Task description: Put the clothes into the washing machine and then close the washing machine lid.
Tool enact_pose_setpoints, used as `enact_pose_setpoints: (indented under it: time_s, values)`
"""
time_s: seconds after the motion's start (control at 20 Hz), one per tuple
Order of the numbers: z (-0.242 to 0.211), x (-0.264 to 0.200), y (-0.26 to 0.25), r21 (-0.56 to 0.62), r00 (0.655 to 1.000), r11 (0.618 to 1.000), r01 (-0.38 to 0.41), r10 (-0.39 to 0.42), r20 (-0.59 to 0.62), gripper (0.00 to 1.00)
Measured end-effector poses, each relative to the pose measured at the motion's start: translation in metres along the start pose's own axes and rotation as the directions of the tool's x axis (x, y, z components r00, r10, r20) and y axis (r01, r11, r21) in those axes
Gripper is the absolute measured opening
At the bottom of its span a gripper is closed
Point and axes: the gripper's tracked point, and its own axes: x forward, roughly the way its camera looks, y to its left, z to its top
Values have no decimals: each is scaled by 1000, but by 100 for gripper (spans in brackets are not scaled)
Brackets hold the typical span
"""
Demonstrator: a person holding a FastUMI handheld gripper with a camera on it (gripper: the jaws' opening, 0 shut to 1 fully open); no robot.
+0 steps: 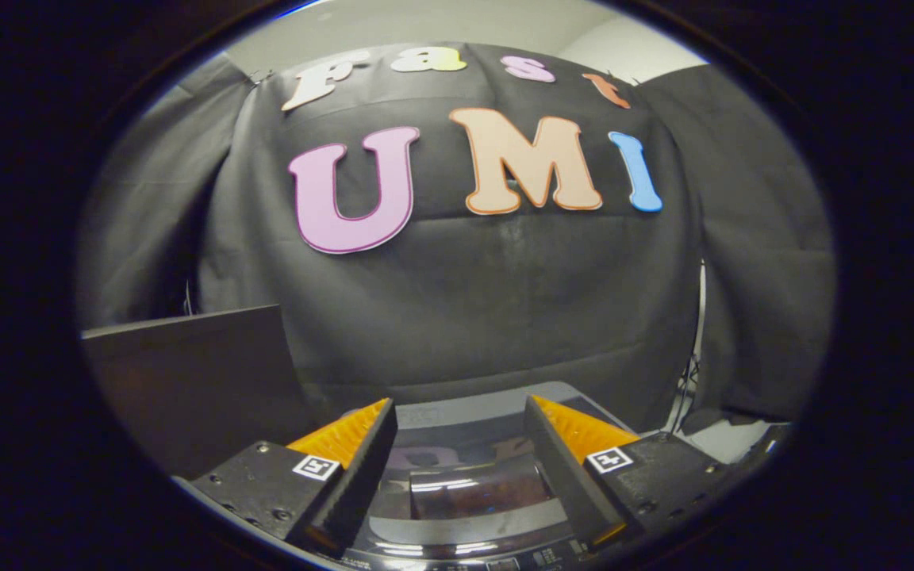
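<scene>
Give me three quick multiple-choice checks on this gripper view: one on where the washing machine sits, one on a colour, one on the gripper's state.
1. Where is the washing machine lid relative to the gripper?
A. Below and between its fingers
B. Far off beside the dark panel
C. Hanging on the booth wall

2. What colour is the panel standing beside the machine?
A. White
B. Dark, near black
C. Red

3. What are the gripper's fingers doing?
A. Pressing on a piece of clothing
B. Clamped on the lid's edge
C. Apart, holding nothing

Answers:
1. A, the glossy lid shows in the gap between the two fingers, beneath them.
2. B, the flat panel reads dark against the cloth wall.
3. C, a wide gap separates the fingers and nothing lies in it.
</scene>
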Motion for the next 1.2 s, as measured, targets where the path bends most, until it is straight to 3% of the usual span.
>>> enact_pose_setpoints:
  time_s: [0.35,0.7,0.95,1.2]
  values:
    - [-11,-38,-7,-57,998,998,29,-32,-62,97]
    - [-13,-72,2,-49,997,999,7,-11,-80,97]
    - [-17,-101,13,-108,994,993,-43,31,-106,97]
    - [-37,-132,7,-90,986,995,-34,18,-165,98]
